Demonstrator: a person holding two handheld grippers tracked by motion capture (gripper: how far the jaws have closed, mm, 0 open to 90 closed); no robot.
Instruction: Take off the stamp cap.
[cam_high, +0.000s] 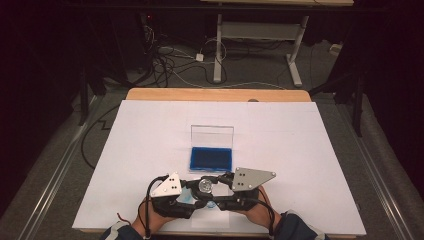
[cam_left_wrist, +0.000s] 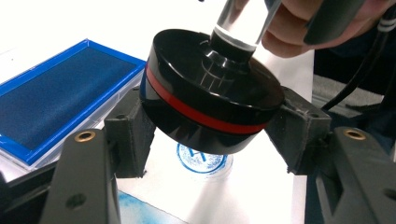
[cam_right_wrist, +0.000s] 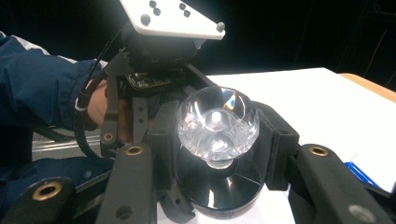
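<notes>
A round stamp (cam_high: 205, 186) has a black base with a red band (cam_left_wrist: 205, 100) and a clear faceted knob (cam_right_wrist: 218, 125) on top. It hangs tilted just above the white sheet. My left gripper (cam_left_wrist: 212, 140) is shut on the black base, one pad on each side. My right gripper (cam_right_wrist: 219, 140) is shut on the clear knob from the opposite side. Below the stamp a round blue print (cam_left_wrist: 203, 158) marks the paper. The two grippers meet near the table's front edge, the left gripper (cam_high: 199, 193) beside the right gripper (cam_high: 214, 182).
A blue ink pad (cam_high: 211, 157) lies in an open clear case just beyond the grippers, its lid (cam_high: 212, 135) standing upright. A blue smudge (cam_left_wrist: 140, 210) stains the paper close to the print. The white sheet (cam_high: 300, 150) covers the wooden table (cam_high: 215, 94).
</notes>
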